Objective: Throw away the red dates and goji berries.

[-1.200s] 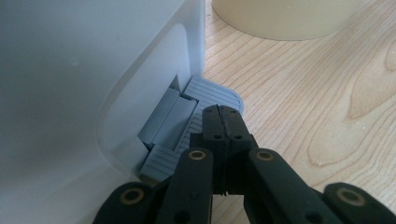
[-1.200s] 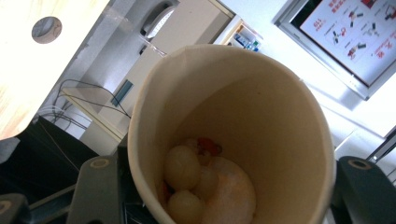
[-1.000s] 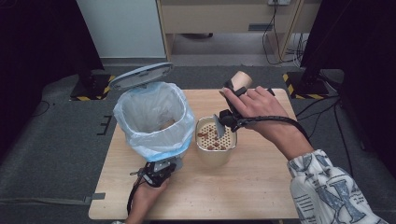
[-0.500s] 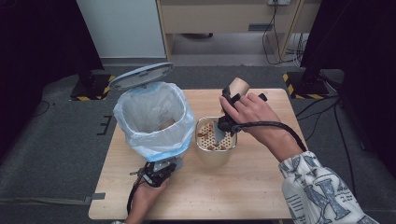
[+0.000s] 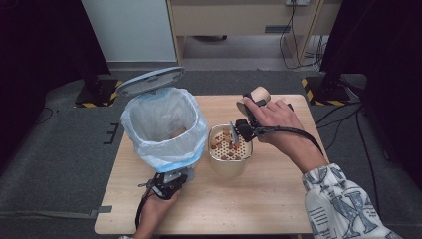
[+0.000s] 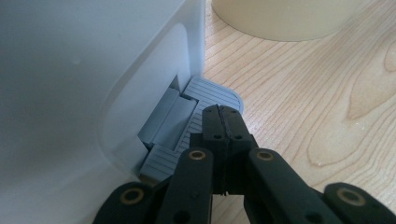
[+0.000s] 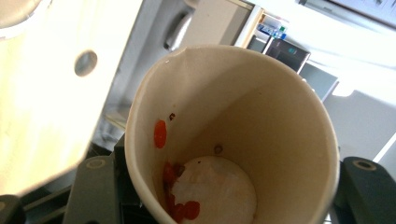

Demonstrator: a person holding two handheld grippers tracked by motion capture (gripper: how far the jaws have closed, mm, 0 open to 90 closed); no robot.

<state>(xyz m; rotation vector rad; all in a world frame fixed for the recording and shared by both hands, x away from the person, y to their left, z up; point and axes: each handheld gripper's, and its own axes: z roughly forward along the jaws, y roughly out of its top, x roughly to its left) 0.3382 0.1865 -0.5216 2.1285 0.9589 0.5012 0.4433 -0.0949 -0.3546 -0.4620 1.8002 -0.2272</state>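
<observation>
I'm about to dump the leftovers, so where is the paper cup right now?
In the high view, the paper cup is clamped in the right gripper, right of the bin, just beyond the strainer bowl.

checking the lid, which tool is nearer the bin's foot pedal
Left. The left tool rests shut on the pedal at the bin's base; the right tool holds a paper cup over the strainer bowl.

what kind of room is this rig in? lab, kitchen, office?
Most likely a lab or recording space, not a kitchen. A small wooden table stands alone on grey carpet, black stands with hazard-striped bases flank it, and loose cables run along the floor by the desk behind.
</observation>
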